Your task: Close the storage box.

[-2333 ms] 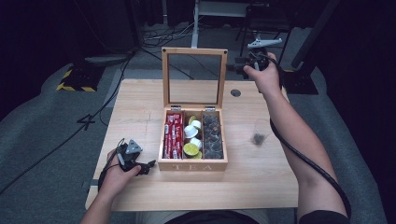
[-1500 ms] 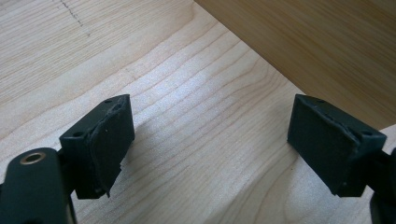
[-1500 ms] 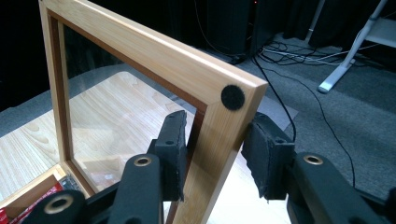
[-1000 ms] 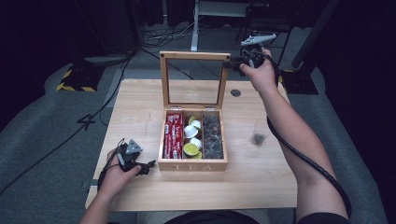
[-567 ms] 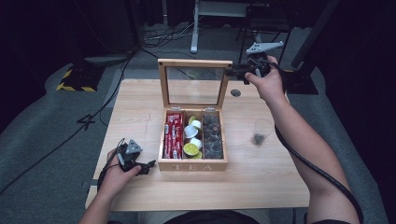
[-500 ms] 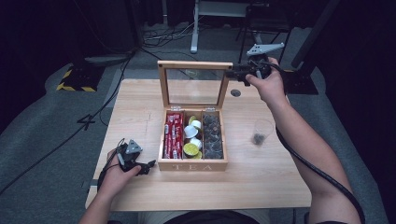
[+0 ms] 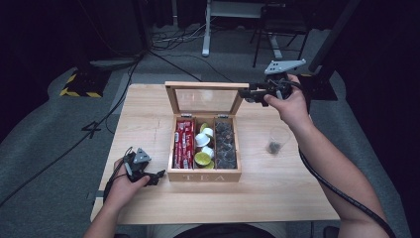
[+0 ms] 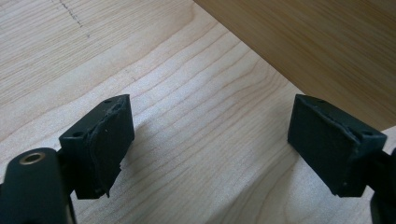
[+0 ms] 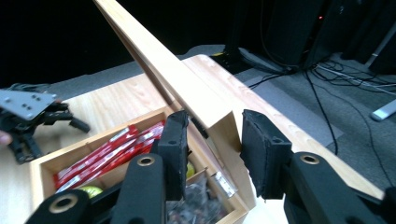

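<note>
A wooden tea box (image 7: 204, 174) stands open mid-table, holding red sachets (image 7: 184, 144), white and green capsules (image 7: 203, 148) and dark pieces (image 7: 225, 146). Its glass lid (image 7: 205, 85) stands nearly upright, leaning over the box. My right gripper (image 7: 245, 92) straddles the lid's top right corner. Its jaws have just been opening. In the right gripper view the lid (image 9: 163, 60) sits between the jaws of the right gripper (image 9: 212, 140), with a gap at the right pad. My left gripper (image 7: 157, 177) rests open on the table left of the box, nothing between its jaws (image 8: 210, 135).
A clear plastic cup (image 7: 278, 140) with something dark at its bottom stands right of the box. The box's wooden side wall (image 8: 327, 46) lies just beyond the left jaws. Cables, a table frame and a striped plate lie on the floor behind the table.
The lid has swung from leaning back to leaning forward over the box. My right hand moved with it toward the near side. The left hand stayed put.
</note>
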The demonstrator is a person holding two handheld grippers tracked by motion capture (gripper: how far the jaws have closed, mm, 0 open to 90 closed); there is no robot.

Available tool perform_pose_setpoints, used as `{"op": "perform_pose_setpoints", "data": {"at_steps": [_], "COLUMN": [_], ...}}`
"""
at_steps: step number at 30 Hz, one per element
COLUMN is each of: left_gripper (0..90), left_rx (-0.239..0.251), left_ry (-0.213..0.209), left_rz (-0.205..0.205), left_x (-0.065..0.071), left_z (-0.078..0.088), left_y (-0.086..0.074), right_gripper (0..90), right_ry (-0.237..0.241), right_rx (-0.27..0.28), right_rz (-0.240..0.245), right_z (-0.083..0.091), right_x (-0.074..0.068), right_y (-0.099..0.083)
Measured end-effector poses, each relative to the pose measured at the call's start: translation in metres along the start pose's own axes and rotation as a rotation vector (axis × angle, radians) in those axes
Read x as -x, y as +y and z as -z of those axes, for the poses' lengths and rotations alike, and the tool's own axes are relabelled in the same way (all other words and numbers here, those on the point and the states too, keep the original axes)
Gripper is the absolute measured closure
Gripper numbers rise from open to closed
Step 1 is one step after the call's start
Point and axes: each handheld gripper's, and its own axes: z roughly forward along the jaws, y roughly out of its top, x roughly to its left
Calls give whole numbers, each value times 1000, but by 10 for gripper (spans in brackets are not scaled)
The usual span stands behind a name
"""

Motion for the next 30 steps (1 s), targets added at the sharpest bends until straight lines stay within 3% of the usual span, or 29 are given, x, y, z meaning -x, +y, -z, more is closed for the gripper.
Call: {"op": "perform_pose_setpoints", "data": {"at_steps": [13, 18, 26, 30], "left_gripper": [150, 150, 150, 150], "left_rx": [1, 1, 1, 1], "left_ry": [1, 2, 3, 4], "left_rz": [-3, -3, -7, -6], "left_x": [0, 0, 0, 0], "left_z": [0, 0, 0, 0], "left_y": [0, 0, 0, 0], "right_gripper": [585, 557, 533, 523], "right_ry": [-12, -13, -51, -59], "right_rx": [-42, -49, -51, -56], "right_rz": [90, 91, 134, 127], "right_z": [8, 9, 10, 11], "right_x": [-35, -46, -65, -70], "right_y": [-19, -30, -46, -54]}}
